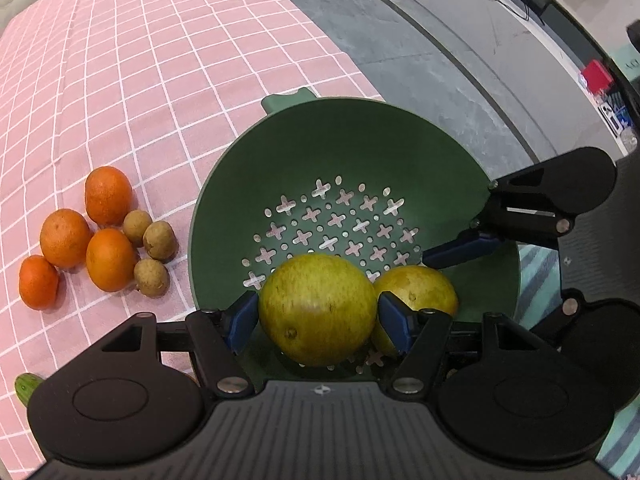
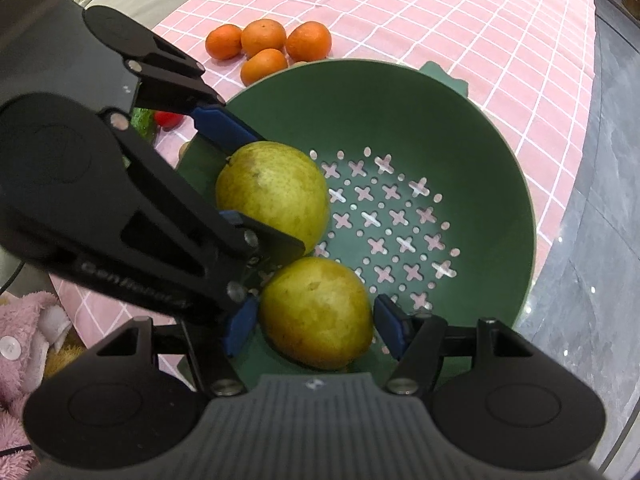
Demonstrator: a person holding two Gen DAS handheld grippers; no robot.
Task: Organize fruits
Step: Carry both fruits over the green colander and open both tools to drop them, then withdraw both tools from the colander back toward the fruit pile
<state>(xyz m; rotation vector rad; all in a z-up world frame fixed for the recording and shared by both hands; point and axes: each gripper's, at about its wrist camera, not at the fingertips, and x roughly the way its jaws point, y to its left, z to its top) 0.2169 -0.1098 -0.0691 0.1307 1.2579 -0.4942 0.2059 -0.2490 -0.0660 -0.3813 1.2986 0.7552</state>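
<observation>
Green colander [image 1: 360, 140]: perforated floor bare toward upper right. Left gripper [image 1: 318, 312] clasps a yellow-green pear [image 1: 316, 308]. Right gripper [image 2: 316, 322] brackets the second pear [image 2: 316, 312]; contact unclear.

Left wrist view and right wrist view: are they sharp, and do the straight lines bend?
Left wrist view: sharp, the pink checked tablecloth grid curves towards the edges. Right wrist view: sharp too, the round green plastic colander evenly lit, corners dark from the fisheye.

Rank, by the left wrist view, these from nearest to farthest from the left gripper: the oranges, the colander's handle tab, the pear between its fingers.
1. Pear: between the left gripper's fingers, in the colander.
2. Oranges: left, on the pink cloth.
3. Handle tab: colander's far rim.
</observation>
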